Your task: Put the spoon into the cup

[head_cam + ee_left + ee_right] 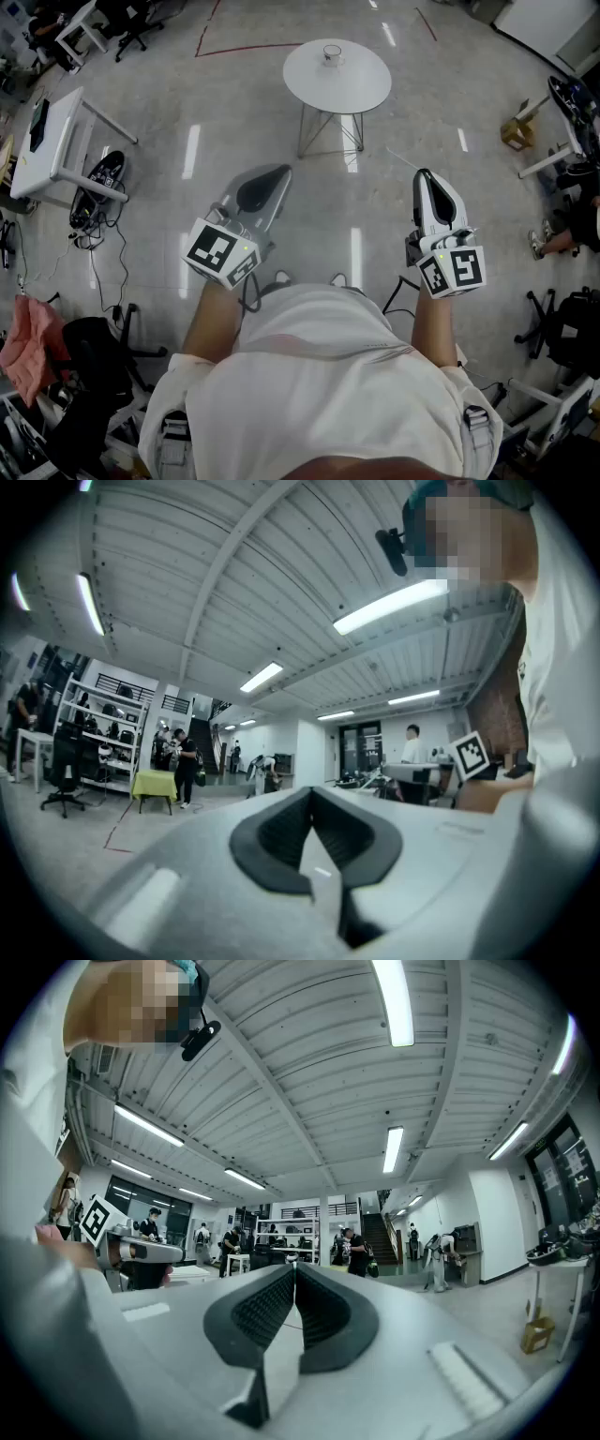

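A small cup (332, 54) stands on a round white table (361, 84) a few steps ahead of me in the head view. I cannot make out a spoon in any view. Both grippers are held up at waist height, far short of the table. My left gripper (280, 172) points toward the table with its jaws together and nothing between them; its tips meet in the left gripper view (312, 790). My right gripper (424, 174) is also shut and empty, its tips touching in the right gripper view (294, 1267). Both gripper cameras look up across the hall, so neither shows table or cup.
A white desk (54, 141) stands at the left, with cables and gear (94, 192) on the floor beside it. Red tape (246, 47) marks the floor behind the table. Chairs and a seated person (572, 225) are at the right. Other people (186, 766) stand far off.
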A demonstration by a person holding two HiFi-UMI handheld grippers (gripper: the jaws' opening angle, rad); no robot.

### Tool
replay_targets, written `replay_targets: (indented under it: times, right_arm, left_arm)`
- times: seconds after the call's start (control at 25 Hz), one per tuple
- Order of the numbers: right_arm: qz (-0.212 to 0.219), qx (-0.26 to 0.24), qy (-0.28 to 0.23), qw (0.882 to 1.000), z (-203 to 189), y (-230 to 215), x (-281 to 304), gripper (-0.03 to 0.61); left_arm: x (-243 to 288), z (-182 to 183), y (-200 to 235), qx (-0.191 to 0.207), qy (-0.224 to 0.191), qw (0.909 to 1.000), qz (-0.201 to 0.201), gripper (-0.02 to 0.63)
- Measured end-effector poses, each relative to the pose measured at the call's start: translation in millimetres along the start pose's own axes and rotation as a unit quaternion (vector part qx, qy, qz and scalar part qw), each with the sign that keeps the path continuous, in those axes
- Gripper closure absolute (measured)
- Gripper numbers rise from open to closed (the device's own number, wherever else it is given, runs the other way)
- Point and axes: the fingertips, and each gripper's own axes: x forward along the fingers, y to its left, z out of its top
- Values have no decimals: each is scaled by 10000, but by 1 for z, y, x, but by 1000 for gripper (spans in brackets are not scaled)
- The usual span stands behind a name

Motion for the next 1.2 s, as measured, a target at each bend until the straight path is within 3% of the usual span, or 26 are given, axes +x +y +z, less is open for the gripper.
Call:
replay_targets:
  times: [0.64,0.8,1.2]
  right_arm:
    - [14,-88,82,9999,-4,17,15,567]
    - [166,-92,-135,9997,0,30,23,568]
    - [95,54,-30,9999,-12,65,68,568]
  left_arm:
    - [-8,-6,15,-56,3,9999,-93,614]
    - [-14,-10,28,-105,13,9999,-59,614]
    - [-48,-16,75,-74,32,10000,16,614]
